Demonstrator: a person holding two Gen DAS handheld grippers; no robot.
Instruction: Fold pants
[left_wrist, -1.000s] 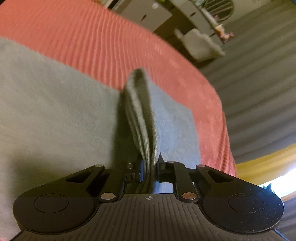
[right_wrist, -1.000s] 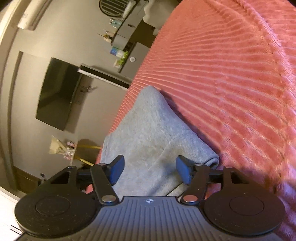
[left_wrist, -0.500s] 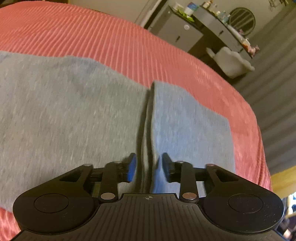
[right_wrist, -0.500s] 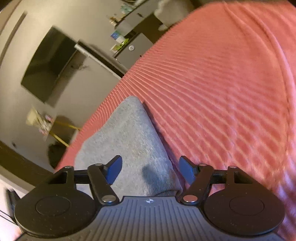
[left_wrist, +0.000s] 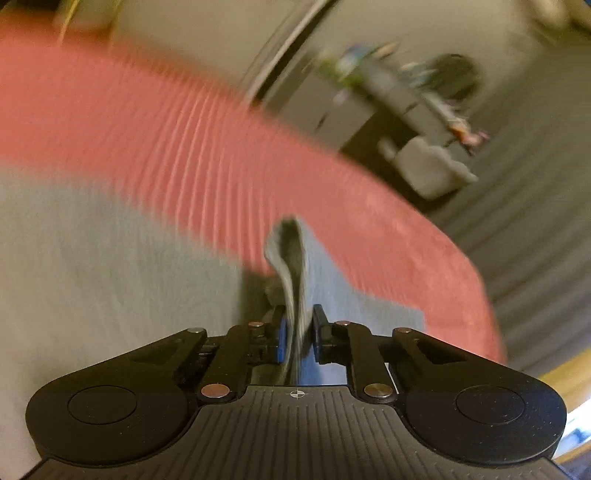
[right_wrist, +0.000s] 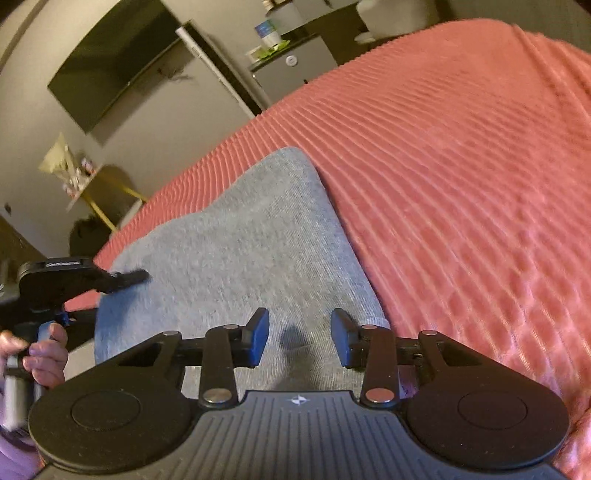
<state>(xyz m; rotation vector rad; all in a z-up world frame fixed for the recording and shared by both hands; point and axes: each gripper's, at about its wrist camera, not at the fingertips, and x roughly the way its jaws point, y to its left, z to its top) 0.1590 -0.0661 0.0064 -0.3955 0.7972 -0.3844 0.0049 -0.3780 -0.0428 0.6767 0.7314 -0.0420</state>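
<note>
Pants (left_wrist: 110, 266) lie grey across the red bedspread (left_wrist: 184, 140). The left gripper (left_wrist: 297, 338), half-open half a second ago, has pinched an upright ridge of fabric again, so another fold seems under way. Further right, the right gripper (right_wrist: 300, 338) hovers with fingers spread over the pants' near edge, holding nothing.

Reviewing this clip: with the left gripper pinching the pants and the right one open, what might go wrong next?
1. The left gripper pinches only a thin ridge of the pants; the view is motion-blurred, so a fast pull may slip it free.
2. The right gripper is open above the cloth, holding nothing, so the fold may drag or skew.
3. The pants lie near the edge of the blanket and could slide off.
</note>
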